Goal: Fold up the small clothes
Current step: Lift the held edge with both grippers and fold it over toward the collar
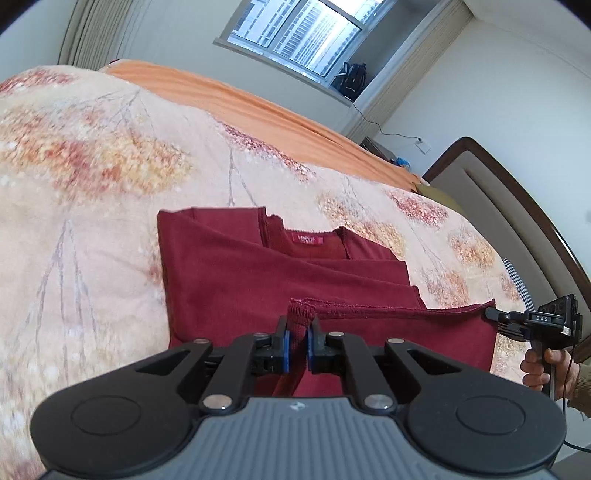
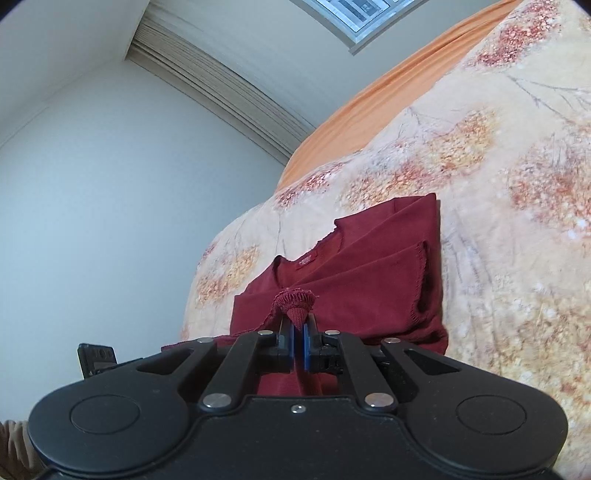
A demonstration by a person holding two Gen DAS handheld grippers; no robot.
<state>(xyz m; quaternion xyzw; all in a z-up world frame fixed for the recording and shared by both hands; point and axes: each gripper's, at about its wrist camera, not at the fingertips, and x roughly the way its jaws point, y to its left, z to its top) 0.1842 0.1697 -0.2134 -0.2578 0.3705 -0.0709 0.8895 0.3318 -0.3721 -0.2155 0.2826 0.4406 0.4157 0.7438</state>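
A dark red knit top lies partly folded on the flowered bedspread, its neck label facing up at the far side. My left gripper is shut on one corner of the near hem, which bunches up between the blue pads. At the right edge of the left wrist view my right gripper, held by a hand, grips the other hem corner, and the hem stretches raised between the two. In the right wrist view the right gripper is shut on a puckered bit of the red top.
An orange sheet runs along the far side of the bed. A padded headboard stands at the right, with a window and a black bag on the sill beyond. Bedspread spreads wide around the top.
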